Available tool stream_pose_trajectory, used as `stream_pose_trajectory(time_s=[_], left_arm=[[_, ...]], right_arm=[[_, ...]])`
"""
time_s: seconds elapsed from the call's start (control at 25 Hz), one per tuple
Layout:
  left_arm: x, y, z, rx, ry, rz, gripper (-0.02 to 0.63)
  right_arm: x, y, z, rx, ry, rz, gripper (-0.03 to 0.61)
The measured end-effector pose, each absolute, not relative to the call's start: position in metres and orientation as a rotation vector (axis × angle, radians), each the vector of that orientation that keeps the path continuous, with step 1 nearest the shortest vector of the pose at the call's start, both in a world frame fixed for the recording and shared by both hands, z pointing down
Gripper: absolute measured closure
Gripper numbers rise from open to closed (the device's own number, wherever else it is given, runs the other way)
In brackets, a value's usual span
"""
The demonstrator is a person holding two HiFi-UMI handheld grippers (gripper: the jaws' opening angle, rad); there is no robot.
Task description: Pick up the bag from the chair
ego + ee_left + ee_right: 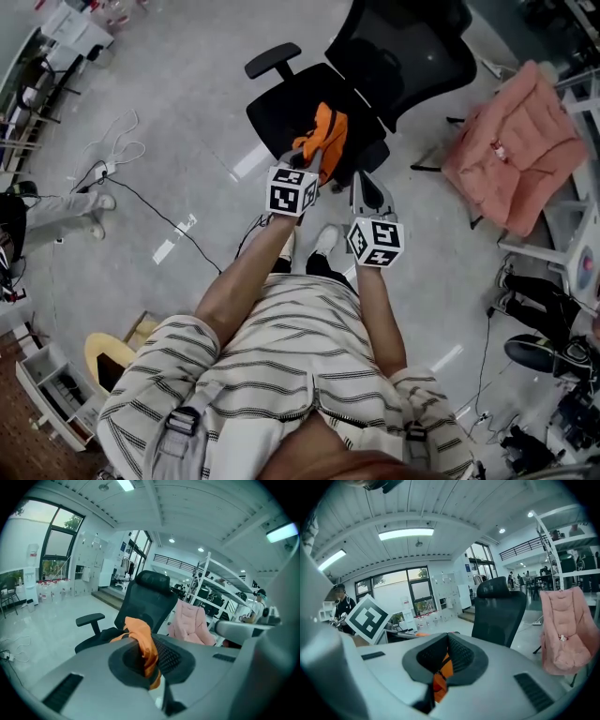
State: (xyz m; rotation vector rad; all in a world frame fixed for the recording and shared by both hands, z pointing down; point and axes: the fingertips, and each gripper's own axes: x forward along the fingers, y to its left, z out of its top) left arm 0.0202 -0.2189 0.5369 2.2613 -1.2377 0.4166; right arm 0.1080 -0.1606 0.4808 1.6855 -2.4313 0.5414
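The orange bag [325,129] hangs just above the seat of the black office chair [291,105], lifted at its near end. My left gripper [307,156] is shut on the bag's orange fabric [143,641], which drapes down between the jaws with the chair [145,599] behind it. My right gripper [361,182] sits just right of the left one, at the seat's front edge. In the right gripper view a strip of the orange bag [440,679] is pinched between the closed pads, with the chair's backrest [499,606] beyond. How much of the bag still rests on the seat is hidden.
A pink padded chair [516,150] stands to the right of the office chair, also seen as the pink chair [565,630]. Cables [112,150] trail over the grey floor at left. Another person's legs [56,211] are at the left edge. My shoes [323,239] stand close to the chair base.
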Motion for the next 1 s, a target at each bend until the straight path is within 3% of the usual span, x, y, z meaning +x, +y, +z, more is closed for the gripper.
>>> stream_pose_trajectory(time_s=[1.0], left_arm=[[0.012,-0.208,0.463,2.384,-1.272,0.269,0.584]], right_arm=[[0.109,-0.172,0.443,1.701,-2.498,0.485,0.560]])
